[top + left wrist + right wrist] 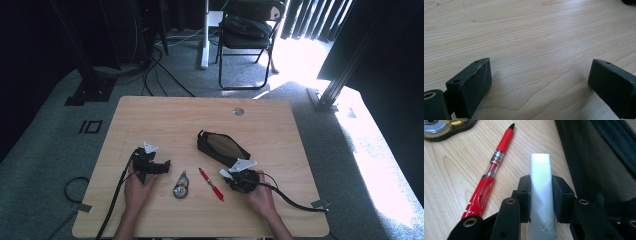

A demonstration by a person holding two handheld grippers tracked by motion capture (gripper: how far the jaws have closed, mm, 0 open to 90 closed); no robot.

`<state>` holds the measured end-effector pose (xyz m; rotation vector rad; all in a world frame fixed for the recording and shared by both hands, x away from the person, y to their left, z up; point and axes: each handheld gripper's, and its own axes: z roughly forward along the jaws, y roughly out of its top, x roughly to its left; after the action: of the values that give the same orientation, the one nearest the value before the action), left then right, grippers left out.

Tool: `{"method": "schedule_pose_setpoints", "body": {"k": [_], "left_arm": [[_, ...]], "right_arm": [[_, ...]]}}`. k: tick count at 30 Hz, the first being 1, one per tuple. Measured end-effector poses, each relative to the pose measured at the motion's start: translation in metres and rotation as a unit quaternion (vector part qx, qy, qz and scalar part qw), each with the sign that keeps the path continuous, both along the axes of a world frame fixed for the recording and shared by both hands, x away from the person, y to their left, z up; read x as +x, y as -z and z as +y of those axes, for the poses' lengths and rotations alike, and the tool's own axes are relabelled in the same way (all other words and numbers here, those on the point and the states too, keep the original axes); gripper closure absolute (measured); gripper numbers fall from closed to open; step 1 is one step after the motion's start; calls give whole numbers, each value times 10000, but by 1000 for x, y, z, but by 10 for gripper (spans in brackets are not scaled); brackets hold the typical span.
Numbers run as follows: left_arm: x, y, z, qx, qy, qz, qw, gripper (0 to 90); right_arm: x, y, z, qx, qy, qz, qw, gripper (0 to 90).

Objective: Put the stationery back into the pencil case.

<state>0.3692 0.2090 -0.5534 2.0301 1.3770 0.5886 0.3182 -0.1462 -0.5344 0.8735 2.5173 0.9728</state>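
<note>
Pale wood grain with a smooth, faintly shiny finish is seen on the table (pixel 536 37). The pen (pixel 491 172) is made of glossy red and clear plastic, the pouch (pixel 604 157) of black mesh cloth, the white stick (pixel 541 192) of smooth matt plastic.

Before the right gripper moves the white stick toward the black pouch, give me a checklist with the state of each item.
1. Flat white rectangular stick clamped between the right gripper's jaws: ok.
2. Stick sitting straight in the jaws: ok.
3. Black mesh zip pouch open at the top: ok.
4. Red plastic pen apart from the stick: ok.
5. Left gripper open, with bare wooden table between its jaws: ok.
6. Room inside the pouch: cannot tell.
</note>
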Motion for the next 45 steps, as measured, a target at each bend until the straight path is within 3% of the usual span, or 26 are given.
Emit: {"method": "schedule_pose_setpoints", "body": {"k": [45], "left_arm": [[0, 0, 0, 2, 2, -1, 10000, 55]], "right_arm": [[-25, -50, -11, 212, -169, -535, 9982, 701]]}}
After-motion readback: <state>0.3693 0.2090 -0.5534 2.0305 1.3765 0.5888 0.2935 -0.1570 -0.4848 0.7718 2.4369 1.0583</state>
